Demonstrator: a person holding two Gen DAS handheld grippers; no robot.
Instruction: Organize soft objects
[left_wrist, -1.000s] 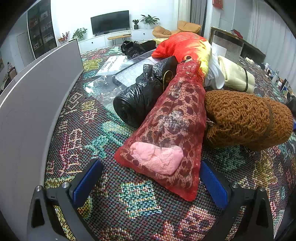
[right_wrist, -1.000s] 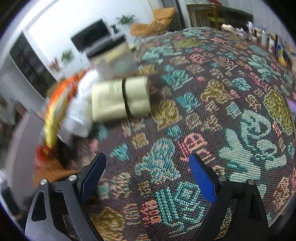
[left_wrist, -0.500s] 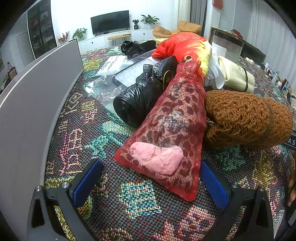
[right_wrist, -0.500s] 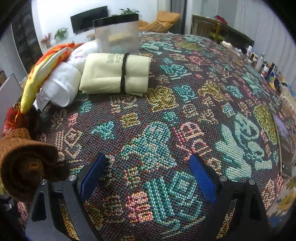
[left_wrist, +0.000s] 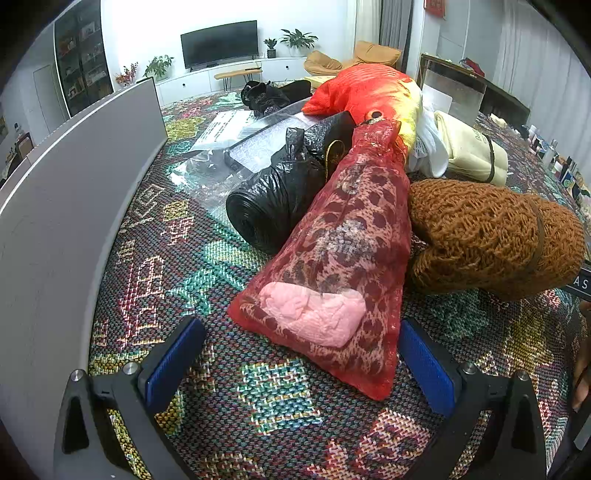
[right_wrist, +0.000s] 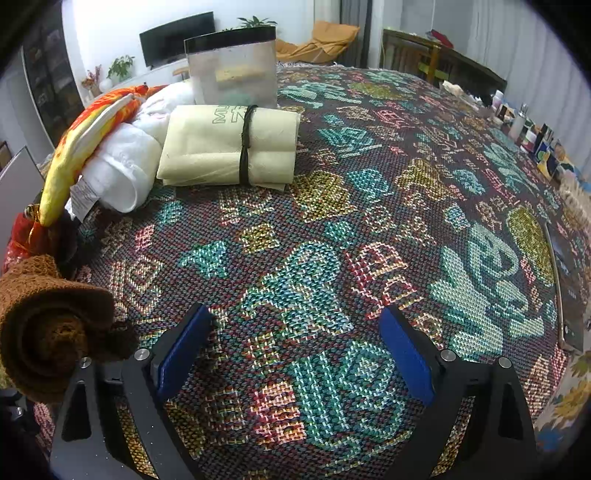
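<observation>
Green lettering "MU…" is read on the cream folded bundle (right_wrist: 229, 146); left hand-held gripper (left_wrist: 301, 360) and right hand-held gripper (right_wrist: 295, 354) are spread, empty.

Woven cloth (right_wrist: 369, 192): dark ground, motifs in teal, yellow, pink and red.
Mesh bag (left_wrist: 347, 236): translucent red, dark leopard-like spots; pale pink item (left_wrist: 314, 312) visible inside.
Knitted roll (left_wrist: 491, 236): rust brown, open weave, bound by a darker brown band.
Plastic bag roll (left_wrist: 273, 203): glossy black.
Plush item (left_wrist: 369, 92): red shading to orange and yellow.
Folded fabric bundle (right_wrist: 229, 147): cream, green lettering, tied with a black cord.
Rolled cloth (right_wrist: 125, 166): white.
Panel (left_wrist: 55, 184): plain grey.
Container (right_wrist: 232, 70): clear walls, black rim.
Left gripper (left_wrist: 301, 362): black frame, blue pads.
Right gripper (right_wrist: 295, 350): black frame, blue pads.
</observation>
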